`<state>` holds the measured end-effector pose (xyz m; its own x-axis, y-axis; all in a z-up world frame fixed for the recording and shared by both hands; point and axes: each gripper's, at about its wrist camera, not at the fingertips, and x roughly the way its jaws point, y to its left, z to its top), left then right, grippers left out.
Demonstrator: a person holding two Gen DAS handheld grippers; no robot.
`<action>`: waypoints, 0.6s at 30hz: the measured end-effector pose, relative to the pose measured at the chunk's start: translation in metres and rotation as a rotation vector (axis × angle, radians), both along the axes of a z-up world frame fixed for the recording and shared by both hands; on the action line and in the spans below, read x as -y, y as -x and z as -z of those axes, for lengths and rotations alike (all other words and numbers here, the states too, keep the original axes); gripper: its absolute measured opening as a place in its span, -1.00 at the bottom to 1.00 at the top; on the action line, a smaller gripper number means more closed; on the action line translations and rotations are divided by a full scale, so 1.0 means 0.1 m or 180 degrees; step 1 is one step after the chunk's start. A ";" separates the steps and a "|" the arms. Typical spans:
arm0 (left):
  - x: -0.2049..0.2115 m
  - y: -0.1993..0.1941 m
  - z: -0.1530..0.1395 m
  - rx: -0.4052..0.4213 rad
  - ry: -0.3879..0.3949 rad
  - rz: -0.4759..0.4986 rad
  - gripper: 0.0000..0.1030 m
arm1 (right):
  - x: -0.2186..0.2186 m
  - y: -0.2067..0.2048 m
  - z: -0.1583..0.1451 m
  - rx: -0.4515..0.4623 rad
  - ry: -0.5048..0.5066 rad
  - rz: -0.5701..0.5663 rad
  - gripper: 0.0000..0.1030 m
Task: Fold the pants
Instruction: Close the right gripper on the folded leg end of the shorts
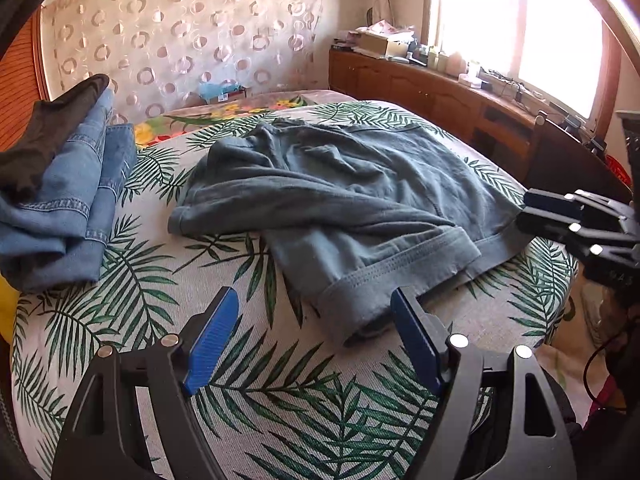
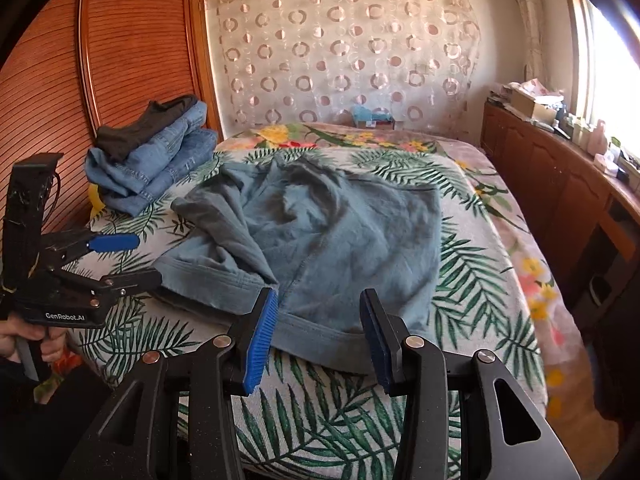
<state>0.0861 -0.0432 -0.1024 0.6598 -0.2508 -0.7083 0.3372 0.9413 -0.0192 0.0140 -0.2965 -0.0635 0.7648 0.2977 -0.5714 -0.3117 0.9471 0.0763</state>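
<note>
Grey-blue pants (image 1: 340, 200) (image 2: 320, 240) lie crumpled on the bed, hems toward me. In the left wrist view my left gripper (image 1: 312, 320) stands open wide just above the leaf-print cover. One hem lies in front of its right finger, and nothing is pinched. From the right wrist view, the left gripper (image 2: 136, 260) hovers at the pants' left hem. My right gripper (image 2: 318, 336) is open over the near hem, with the cloth's edge between the fingertips but not pressed. It also shows at the pants' right edge (image 1: 528, 212).
A stack of folded jeans with a dark garment on top (image 1: 60, 200) (image 2: 152, 160) sits at the bed's far left. A wooden cabinet (image 1: 440, 92) (image 2: 560, 184) with clutter runs under the window on the right. A hand (image 2: 24, 340) holds the left gripper.
</note>
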 end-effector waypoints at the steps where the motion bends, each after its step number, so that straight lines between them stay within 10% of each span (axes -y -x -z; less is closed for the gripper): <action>1: -0.01 0.01 0.00 -0.0001 0.0002 -0.0001 0.54 | -0.02 -0.04 0.03 -0.0043 -0.0010 -0.0027 -0.14; 18: -0.07 0.07 0.00 0.0000 0.0044 -0.0036 0.54 | -0.33 -0.33 0.24 -0.0176 0.0036 -0.0341 -0.22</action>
